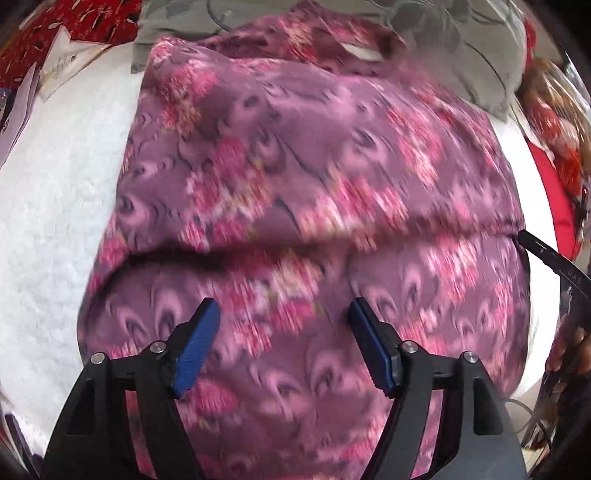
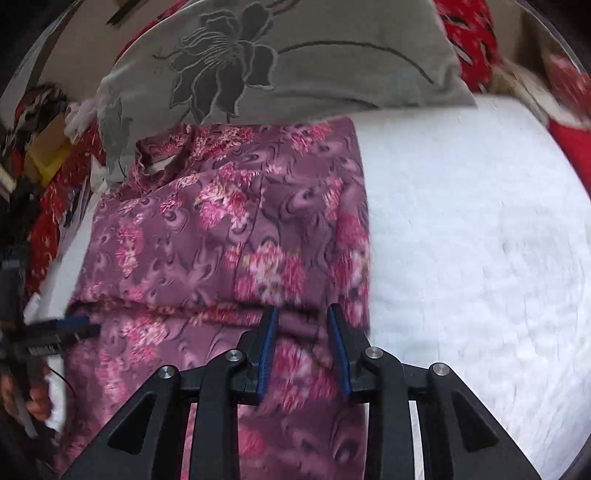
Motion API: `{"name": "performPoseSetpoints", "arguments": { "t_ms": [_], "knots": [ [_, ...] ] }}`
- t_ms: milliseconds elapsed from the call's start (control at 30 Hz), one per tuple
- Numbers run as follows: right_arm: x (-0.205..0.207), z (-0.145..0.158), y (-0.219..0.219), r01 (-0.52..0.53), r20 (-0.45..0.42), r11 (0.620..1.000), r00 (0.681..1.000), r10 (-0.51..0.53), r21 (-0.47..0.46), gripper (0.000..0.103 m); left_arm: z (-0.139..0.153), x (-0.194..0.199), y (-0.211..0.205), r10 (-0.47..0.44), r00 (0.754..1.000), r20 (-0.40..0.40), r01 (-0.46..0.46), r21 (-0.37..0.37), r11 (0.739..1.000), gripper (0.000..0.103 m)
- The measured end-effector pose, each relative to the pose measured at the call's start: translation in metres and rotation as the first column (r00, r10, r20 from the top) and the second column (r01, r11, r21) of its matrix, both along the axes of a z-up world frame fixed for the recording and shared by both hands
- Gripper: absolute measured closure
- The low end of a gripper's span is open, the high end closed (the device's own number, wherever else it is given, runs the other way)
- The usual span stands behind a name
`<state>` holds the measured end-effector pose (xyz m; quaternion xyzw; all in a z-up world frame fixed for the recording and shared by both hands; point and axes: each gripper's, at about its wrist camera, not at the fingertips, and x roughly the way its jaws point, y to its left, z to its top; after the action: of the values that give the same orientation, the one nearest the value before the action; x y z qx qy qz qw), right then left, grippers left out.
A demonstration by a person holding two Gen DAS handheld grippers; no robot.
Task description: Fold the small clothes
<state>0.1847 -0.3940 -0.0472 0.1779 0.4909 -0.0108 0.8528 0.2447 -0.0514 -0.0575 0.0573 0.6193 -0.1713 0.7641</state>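
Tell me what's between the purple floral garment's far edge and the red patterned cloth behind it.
A grey cushion with a dark flower print lies between the purple floral garment and the red patterned cloth; the right wrist view shows it best.

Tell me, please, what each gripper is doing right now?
Left gripper: open, jaws wide apart above the purple floral garment, holding nothing.
Right gripper: open, jaws narrowly parted, nothing held.
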Motion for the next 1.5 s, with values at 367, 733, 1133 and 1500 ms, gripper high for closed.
{"name": "performPoseSetpoints", "arguments": {
  "t_ms": [367, 733, 1133, 1500],
  "knots": [
    [-0.105, -0.009, 0.038, -0.116, -0.088, 0.993, 0.99, 0.113, -0.025, 0.066, 0.009, -0.077, 0.046, 0.065, 0.987, -0.148, -0.076, -0.07, 0.995, 0.031],
    [-0.222, -0.019, 0.017, -0.02, -0.086, 0.996, 0.996, 0.027, 0.082, 0.057, 0.025, -0.139, 0.142, 0.158, 0.965, -0.211, -0.189, -0.135, 0.973, 0.031],
    [-0.268, -0.089, 0.003, 0.07, -0.148, 0.936, 0.989, -0.02, 0.344, 0.046, 0.008, -0.198, 0.185, 0.165, 0.914, -0.371, -0.286, -0.3, 0.91, 0.031],
    [-0.272, -0.112, 0.016, -0.003, -0.054, 0.833, 0.998, 0.04, 0.554, 0.091, 0.022, -0.218, 0.165, 0.129, 0.951, -0.28, -0.194, -0.217, 0.957, 0.054]
  ]
}}
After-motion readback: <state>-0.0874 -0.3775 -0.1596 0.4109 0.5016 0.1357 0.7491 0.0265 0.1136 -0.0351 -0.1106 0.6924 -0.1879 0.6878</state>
